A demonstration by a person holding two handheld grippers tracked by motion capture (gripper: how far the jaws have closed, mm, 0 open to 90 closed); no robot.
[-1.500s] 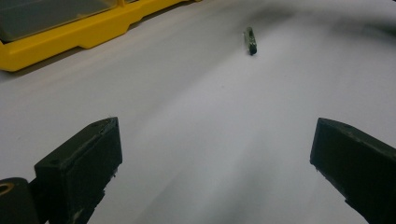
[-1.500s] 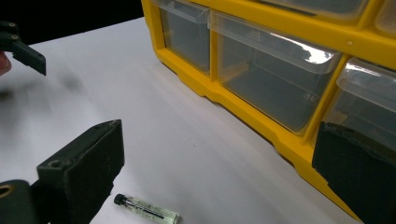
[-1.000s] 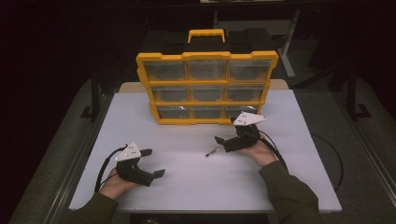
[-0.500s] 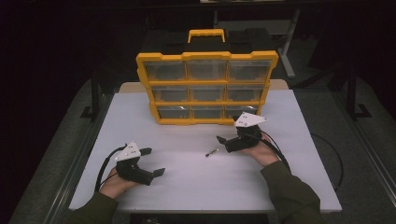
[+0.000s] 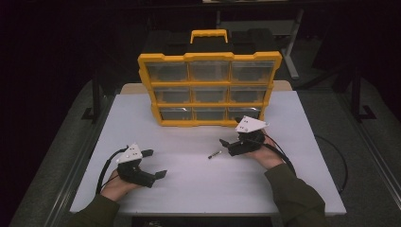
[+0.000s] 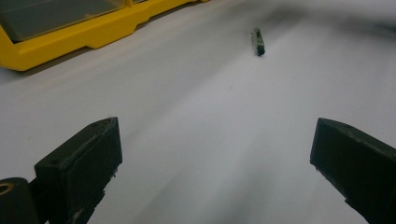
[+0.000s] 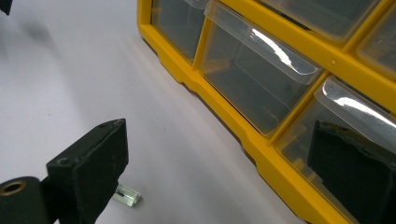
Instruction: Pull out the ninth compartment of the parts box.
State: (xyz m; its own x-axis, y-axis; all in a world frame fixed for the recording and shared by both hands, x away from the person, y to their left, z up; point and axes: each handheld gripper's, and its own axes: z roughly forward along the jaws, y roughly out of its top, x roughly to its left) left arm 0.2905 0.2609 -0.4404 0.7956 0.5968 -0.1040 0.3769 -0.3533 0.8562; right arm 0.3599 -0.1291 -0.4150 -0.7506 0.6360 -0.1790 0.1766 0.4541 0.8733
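step: we judge pickup of the small bit (image 5: 215, 153); it lies on the table (image 5: 198, 189) just left of our right gripper (image 5: 226, 144) | both spread, empty; left gripper (image 5: 155, 163) rests | advice: straddle it squarely, clear of the organizer (image 5: 210, 88)

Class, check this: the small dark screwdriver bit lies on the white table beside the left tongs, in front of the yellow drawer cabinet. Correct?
Not quite. The small dark screwdriver bit lies beside the right tongs, not the left tongs, as the high view shows. It is on the white table, before the yellow drawer cabinet.

A white desk (image 5: 293, 189) stands in a dark room. Grey floor (image 5: 373, 142) lies at 3 and 9 o'clock; metal legs (image 5: 293, 52) stand at 1 o'clock.
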